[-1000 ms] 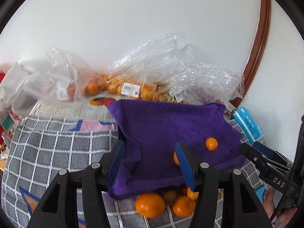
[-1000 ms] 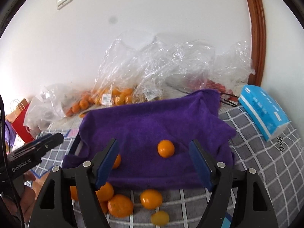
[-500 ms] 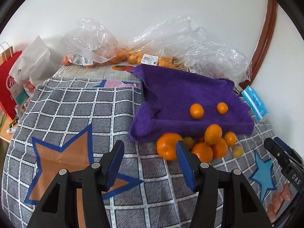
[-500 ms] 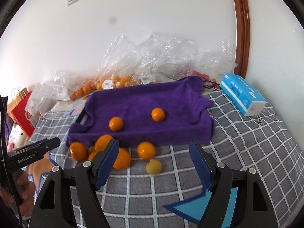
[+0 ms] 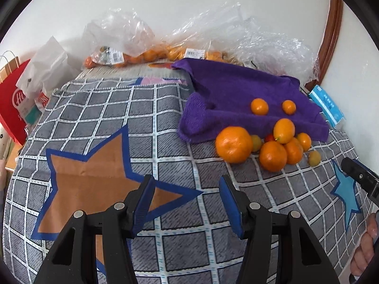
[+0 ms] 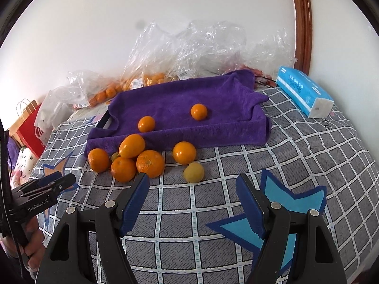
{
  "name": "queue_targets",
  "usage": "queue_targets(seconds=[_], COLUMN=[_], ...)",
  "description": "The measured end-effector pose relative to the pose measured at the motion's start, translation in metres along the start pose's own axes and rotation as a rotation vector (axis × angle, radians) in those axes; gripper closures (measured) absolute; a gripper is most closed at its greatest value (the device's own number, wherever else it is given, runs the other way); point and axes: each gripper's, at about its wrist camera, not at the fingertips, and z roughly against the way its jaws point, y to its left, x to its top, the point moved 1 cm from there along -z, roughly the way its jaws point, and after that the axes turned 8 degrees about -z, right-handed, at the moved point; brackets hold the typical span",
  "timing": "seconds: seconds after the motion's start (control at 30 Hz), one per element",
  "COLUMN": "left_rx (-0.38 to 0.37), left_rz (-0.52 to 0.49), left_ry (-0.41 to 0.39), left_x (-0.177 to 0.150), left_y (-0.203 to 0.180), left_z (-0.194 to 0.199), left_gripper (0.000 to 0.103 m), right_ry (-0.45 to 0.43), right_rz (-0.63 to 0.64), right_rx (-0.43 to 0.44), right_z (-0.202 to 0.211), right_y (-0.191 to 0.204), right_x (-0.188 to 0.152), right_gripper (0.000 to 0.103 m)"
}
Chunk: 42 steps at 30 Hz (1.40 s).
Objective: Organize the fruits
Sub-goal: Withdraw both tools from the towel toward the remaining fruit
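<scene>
A purple towel [image 6: 180,104] lines a shallow tray [image 6: 105,122] on the checked cloth; the same purple towel [image 5: 234,94] shows in the left wrist view. Two small oranges [image 6: 199,111] lie on it. Before its near edge sits a heap of oranges [image 6: 132,158], also the heap [image 5: 272,146] seen from the left. A lone orange [image 6: 184,152] and a pale yellow fruit [image 6: 193,172] lie beside the heap. My left gripper [image 5: 187,203] hangs open over bare cloth, nearer than the heap. My right gripper [image 6: 192,202] is open, empty, just short of the yellow fruit.
Clear plastic bags [image 6: 189,54] holding more oranges [image 5: 151,54] pile up against the wall behind the tray. A blue tissue pack [image 6: 304,93] lies at the right. A red paper bag [image 5: 14,108] stands off the left edge. The grey checked cloth [image 5: 106,123] bears star patches.
Both grippers have pulled back from the tray and sunk lower, so the fruit heap and more cloth now show ahead of them. Jaws unchanged; no fruit has moved.
</scene>
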Motion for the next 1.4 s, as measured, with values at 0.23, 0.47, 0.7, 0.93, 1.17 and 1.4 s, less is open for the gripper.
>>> queue_targets(seconds=[0.23,0.47,0.7,0.93,1.17,1.4], left_rx=[-0.005,-0.031,-0.097,-0.145,-0.127,-0.133], left_rz=[-0.035,-0.047,0.02,0.096,0.06,0.065], left_ry=[0.02,0.018,-0.017,-0.019,-0.023,-0.029], left_x=[-0.001,0.0,-0.001,-0.003,-0.005,-0.004], left_y=[0.001,0.0,0.011,0.023,0.016,0.017], left_z=[-0.008,-0.013,-0.013,-0.016,-0.016,-0.015], left_gripper=[0.049,0.049,0.049,0.044,0.04,0.039], right_ry=[-0.015,-0.013,0.011,0.066,0.062,0.064], right_rz=[0.023,-0.005,-0.018,-0.014,0.003,0.025], right_rx=[-0.002,0.005,-0.006,0.001,0.028,0.07], right_z=[-0.006,-0.017,-0.044,-0.072,-0.08,-0.078], right_y=[0.005,0.003,0.008,0.015,0.021,0.02], right_x=[-0.002,0.006,0.017,0.017,0.023,0.018], right_gripper=[0.032,0.032,0.032,0.032,0.031,0.031])
